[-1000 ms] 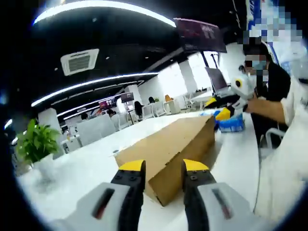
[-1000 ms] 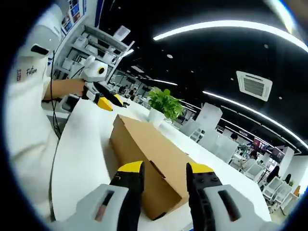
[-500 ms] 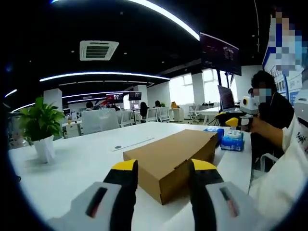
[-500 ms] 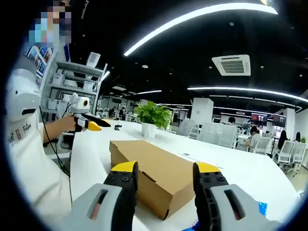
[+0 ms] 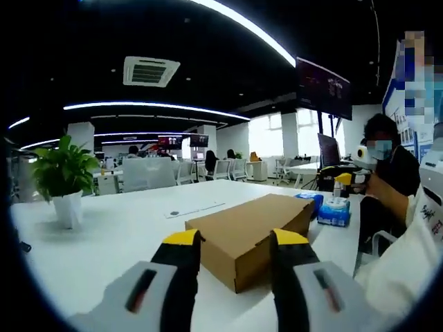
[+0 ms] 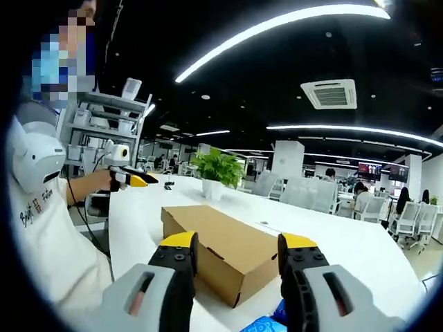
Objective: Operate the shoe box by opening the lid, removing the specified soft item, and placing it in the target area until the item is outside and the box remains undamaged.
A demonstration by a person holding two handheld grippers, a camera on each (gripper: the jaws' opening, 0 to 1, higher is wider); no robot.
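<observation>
Cardboard shoe box [image 5: 249, 232] sits lid-shut on the white counter [image 5: 118, 238], just ahead of both claws. Left claw [image 5: 237, 238] hangs above the counter, jaws apart, nothing between them. Right claw [image 6: 239, 242] likewise spread wide and empty. Blue tissue pack [image 5: 333, 211] rests beside the box's far end, potted plant [image 5: 64, 181] well off.

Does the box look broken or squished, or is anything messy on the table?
Nothing stands out. The box lies flat and closed on the table, with straight edges and no dents in sight. The plant stands upright, and nothing looks spilled.
</observation>
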